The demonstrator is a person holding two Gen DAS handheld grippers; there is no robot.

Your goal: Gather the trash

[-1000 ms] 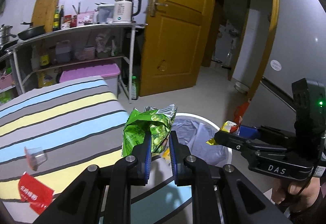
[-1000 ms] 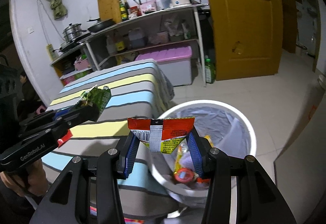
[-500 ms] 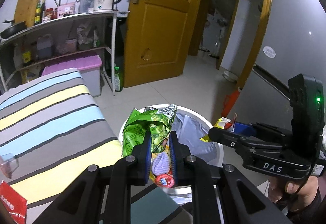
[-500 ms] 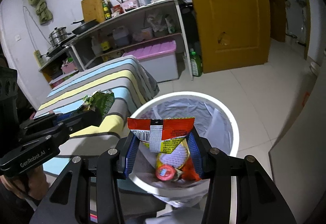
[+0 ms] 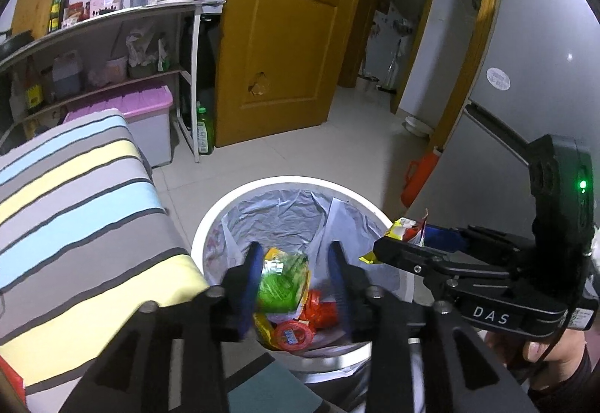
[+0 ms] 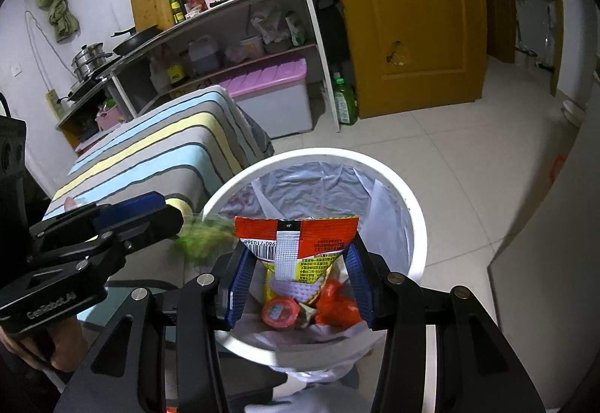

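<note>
crumpled green snack bag [image 5: 279, 285] loose between spread left claw fingers, over white lined bin [image 5: 210, 225]; red-orange foil wrapper [image 6: 296, 244] pinched upright in right claw.

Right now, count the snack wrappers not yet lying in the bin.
2. The green wrapper is falling from the open left gripper above the bin. The red wrapper is in the right gripper. Others may be out of view.

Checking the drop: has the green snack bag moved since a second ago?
Yes. The green snack bag has left the open left tongs and dropped into the white bin.
</note>
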